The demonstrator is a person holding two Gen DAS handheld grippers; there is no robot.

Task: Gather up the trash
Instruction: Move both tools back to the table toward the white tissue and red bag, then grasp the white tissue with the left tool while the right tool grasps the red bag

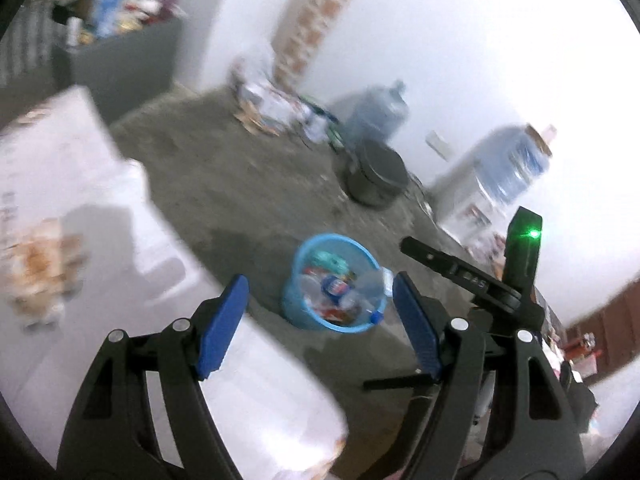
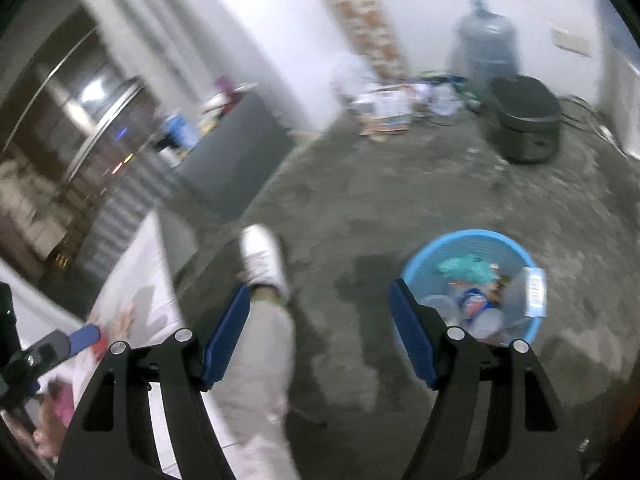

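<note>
white counter [image 1: 60,168] at left, blurred, some clutter on it, unclear if trash. left gripper [image 1: 320,320]: jaws wide, nothing between. blue trash basket [image 1: 332,284] on floor [image 1: 224,184], centre, already well filled: bottles, wrappers, teal scrap. right gripper [image 2: 320,332]: jaws wide, empty; basket [image 2: 472,280] just beyond its right jaw. far by wall, loose packaging pile [image 2: 388,108] uncollected. judgement: much collected, far pile probably left.

Your left gripper [image 1: 318,320] hangs with jaws wide and empty above the blue trash basket [image 1: 294,304], full of bottles and wrappers, on the concrete floor [image 1: 240,184]
</note>
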